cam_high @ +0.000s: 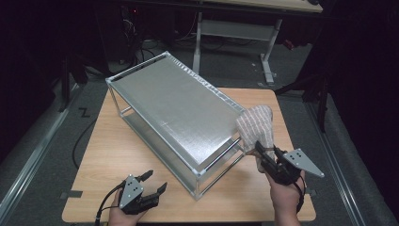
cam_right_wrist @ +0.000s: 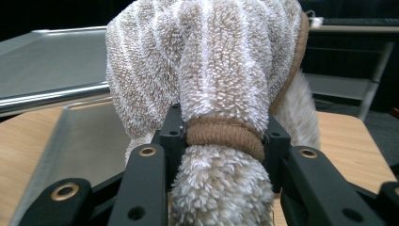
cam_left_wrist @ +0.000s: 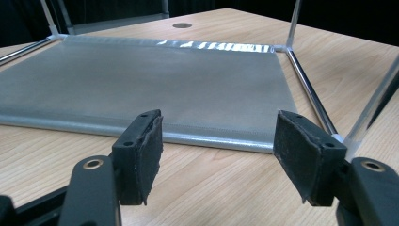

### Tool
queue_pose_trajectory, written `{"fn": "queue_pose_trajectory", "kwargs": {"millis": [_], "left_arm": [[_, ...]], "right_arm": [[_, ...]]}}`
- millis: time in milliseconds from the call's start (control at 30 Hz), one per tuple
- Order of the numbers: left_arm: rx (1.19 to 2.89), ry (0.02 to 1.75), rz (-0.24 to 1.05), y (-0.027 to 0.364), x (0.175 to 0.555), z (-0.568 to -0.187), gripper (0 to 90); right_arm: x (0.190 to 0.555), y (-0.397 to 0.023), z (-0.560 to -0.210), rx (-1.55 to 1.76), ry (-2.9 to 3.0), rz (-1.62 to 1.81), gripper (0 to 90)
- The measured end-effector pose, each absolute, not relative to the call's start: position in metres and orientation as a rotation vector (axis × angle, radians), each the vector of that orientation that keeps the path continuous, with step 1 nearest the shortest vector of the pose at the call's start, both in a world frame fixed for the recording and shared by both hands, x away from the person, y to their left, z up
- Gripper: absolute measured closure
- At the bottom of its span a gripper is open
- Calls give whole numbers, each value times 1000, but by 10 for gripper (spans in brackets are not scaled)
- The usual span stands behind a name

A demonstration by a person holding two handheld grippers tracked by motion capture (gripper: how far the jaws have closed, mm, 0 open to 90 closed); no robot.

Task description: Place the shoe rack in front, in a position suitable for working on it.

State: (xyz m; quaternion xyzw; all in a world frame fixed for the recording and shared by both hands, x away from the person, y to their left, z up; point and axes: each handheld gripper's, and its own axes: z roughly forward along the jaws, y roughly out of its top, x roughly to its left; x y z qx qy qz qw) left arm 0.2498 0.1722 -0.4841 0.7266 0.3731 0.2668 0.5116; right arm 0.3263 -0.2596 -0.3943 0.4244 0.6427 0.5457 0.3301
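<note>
Wooden table (cam_high: 122, 155) in a dark room, metal two-shelf rack (cam_high: 169, 106) standing on it, towel held at the rack's right end.

Right gripper (cam_high: 264, 154) has its jaws clamped partway closed on a bunched striped towel (cam_high: 256, 126), pads squeezing it at its brown edge band (cam_right_wrist: 225, 133); the towel sticks up above the jaws, beside the corner of the top shelf, over the right side of the table. Left gripper (cam_high: 157, 181) sits low at the table's near left edge, jaws wide apart and holding nothing, pointed at the bottom shelf (cam_left_wrist: 141, 89) just ahead. Grey floor (cam_high: 42, 141) and desk legs (cam_high: 268, 47) behind.
</note>
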Motion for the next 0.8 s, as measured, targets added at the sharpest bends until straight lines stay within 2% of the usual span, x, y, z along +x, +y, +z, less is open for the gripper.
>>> {"fn": "queue_pose_trajectory", "kwargs": {"millis": [333, 800], "left_arm": [[1751, 887, 637, 169, 251, -484, 337], [1778, 805, 581, 147, 266, -482, 336]], "right_arm": [[322, -254, -395, 1092, 1708, 1445, 631], [282, -224, -392, 974, 1819, 1480, 628]]}}
